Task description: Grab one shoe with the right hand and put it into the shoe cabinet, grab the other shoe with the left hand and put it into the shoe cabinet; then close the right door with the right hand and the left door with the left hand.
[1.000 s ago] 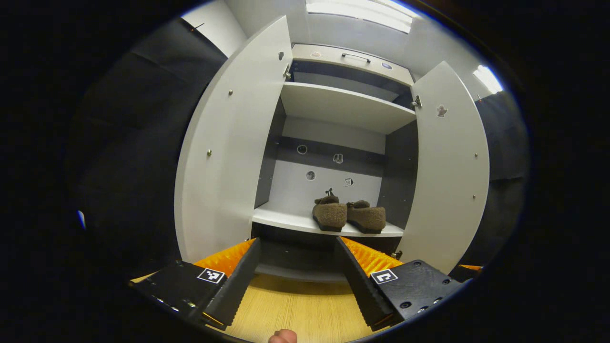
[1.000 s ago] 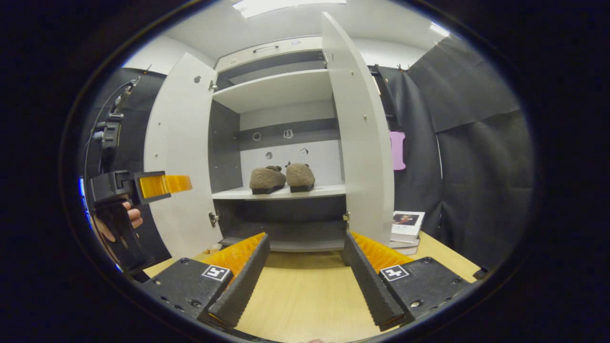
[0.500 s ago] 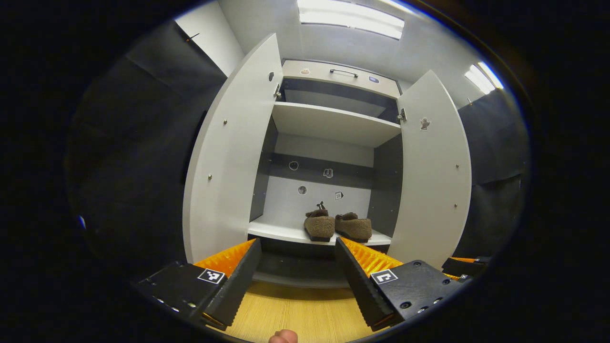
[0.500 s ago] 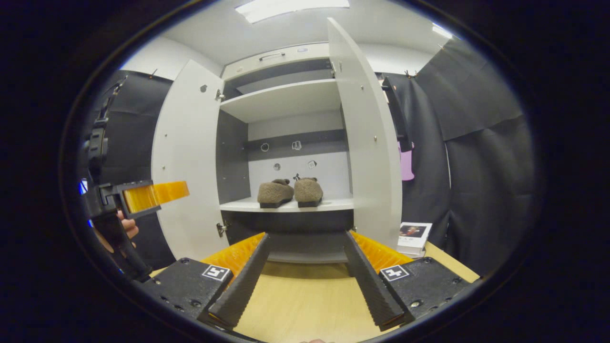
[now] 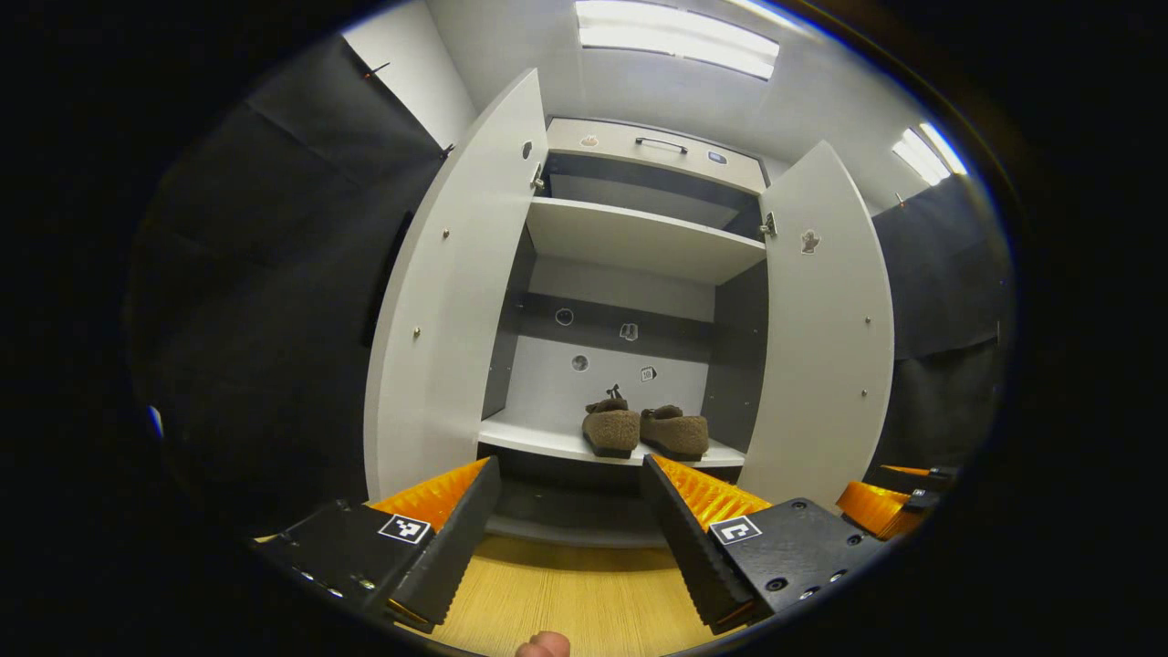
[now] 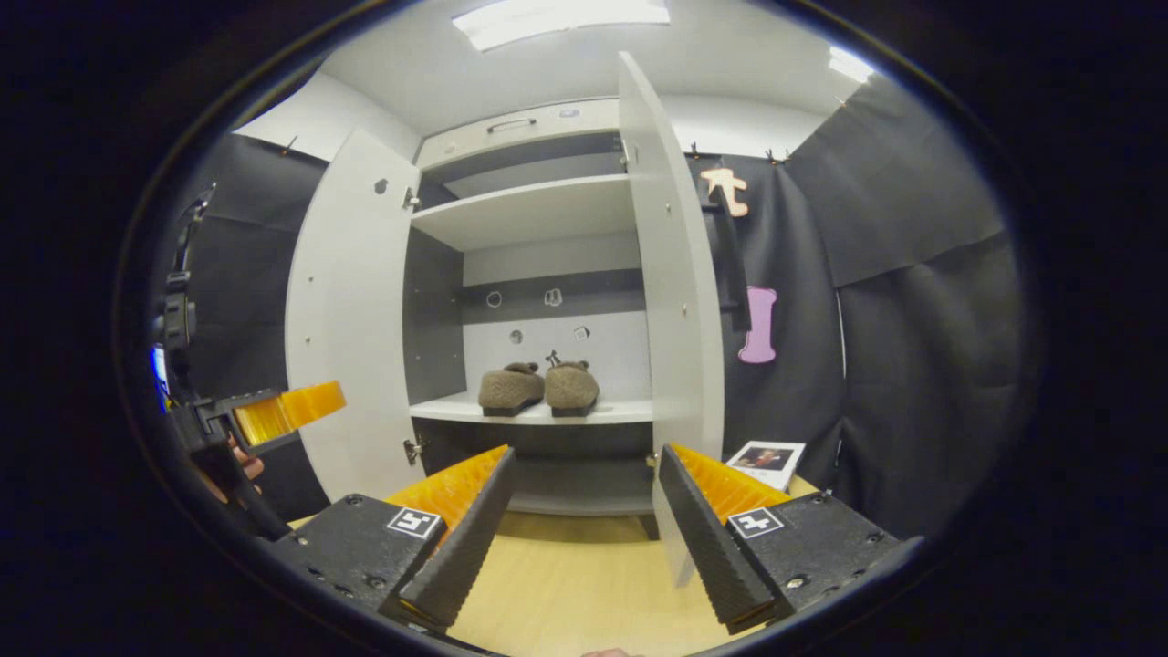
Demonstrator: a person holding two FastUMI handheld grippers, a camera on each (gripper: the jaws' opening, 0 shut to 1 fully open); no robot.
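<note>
Facing the shoe cabinet point(image 5: 639, 237), I hold my left gripper point(image 5: 570, 511) and right gripper point(image 6: 584, 506) before it over the wooden table point(image 6: 566, 584), each with fingers spread wide and holding nothing. Both brown shoes point(image 5: 643, 431) sit side by side on the cabinet's lower shelf point(image 5: 538, 440), between the left door point(image 5: 456, 301) and the right door point(image 5: 826, 328), which both stand open.

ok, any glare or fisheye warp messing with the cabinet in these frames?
Left gripper view: ceiling lights blown out, both cabinet doors bowed by fisheye; shoes sharp. Right gripper view: ceiling light clipped, right door curved, lower compartment in shadow.
</note>
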